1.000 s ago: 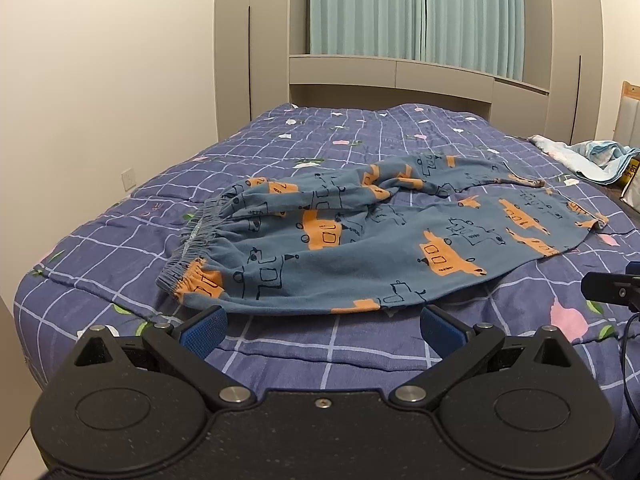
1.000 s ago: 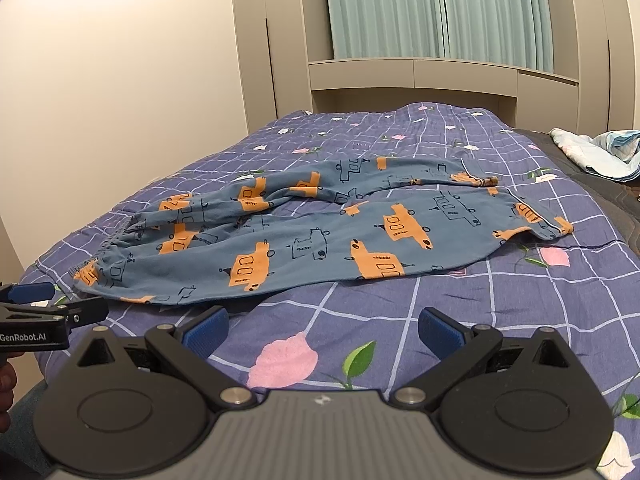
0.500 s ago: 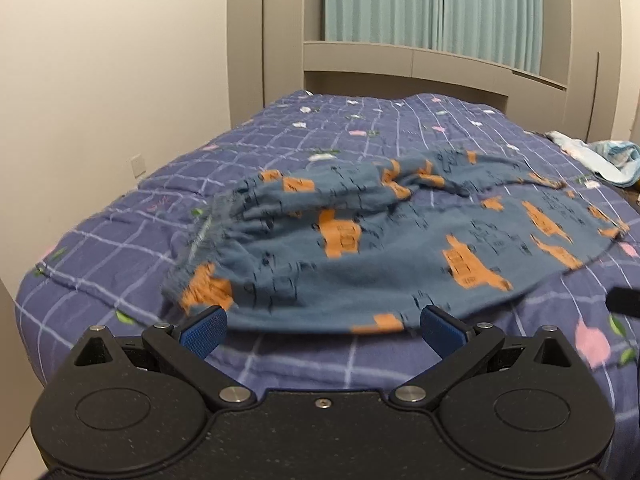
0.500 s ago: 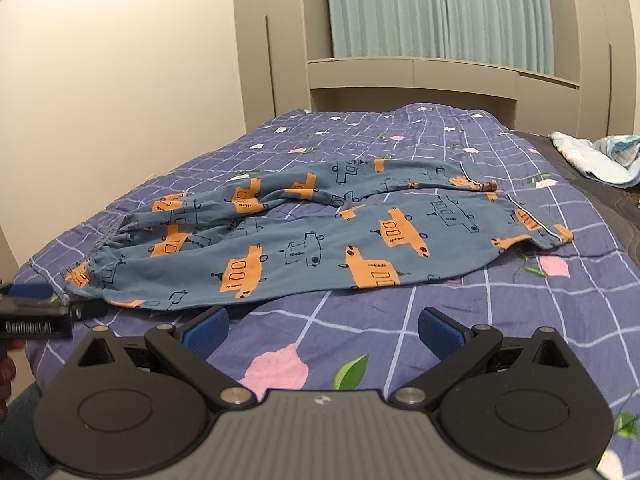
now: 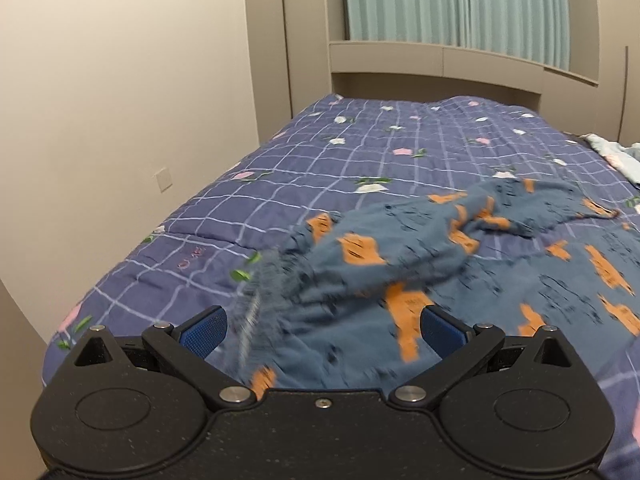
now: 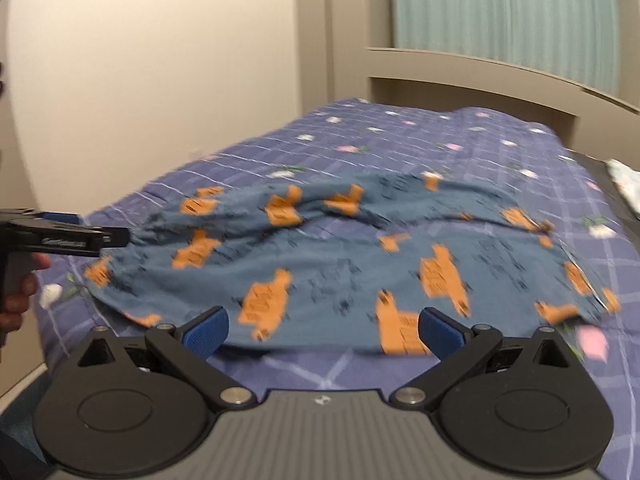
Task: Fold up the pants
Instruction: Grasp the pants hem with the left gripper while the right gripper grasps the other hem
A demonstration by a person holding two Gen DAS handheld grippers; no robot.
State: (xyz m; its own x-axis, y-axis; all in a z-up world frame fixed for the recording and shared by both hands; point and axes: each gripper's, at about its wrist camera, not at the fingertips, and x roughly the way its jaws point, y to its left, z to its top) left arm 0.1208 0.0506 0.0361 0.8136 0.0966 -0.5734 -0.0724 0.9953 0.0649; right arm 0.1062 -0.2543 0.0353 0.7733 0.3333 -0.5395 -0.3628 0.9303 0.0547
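Note:
Blue pants with orange truck prints (image 5: 420, 264) lie spread and rumpled on the bed, waistband to the left, legs to the right; they also show in the right wrist view (image 6: 340, 248). My left gripper (image 5: 322, 330) is open, its fingers either side of the waistband end, low over the cloth. In the right wrist view the left gripper (image 6: 80, 236) sits at the waistband's left edge. My right gripper (image 6: 324, 330) is open, just short of the pants' near edge at mid-leg.
The bed has a purple checked floral quilt (image 5: 360, 160). A beige wall (image 5: 120, 100) runs along its left side. A headboard shelf with teal curtains (image 5: 460, 4) stands behind. Other light cloth (image 5: 616, 156) lies at the far right.
Both grippers have moved forward and down towards the pants. The left one now has the waistband between its open fingers; the right one has closed in on the near leg edge.

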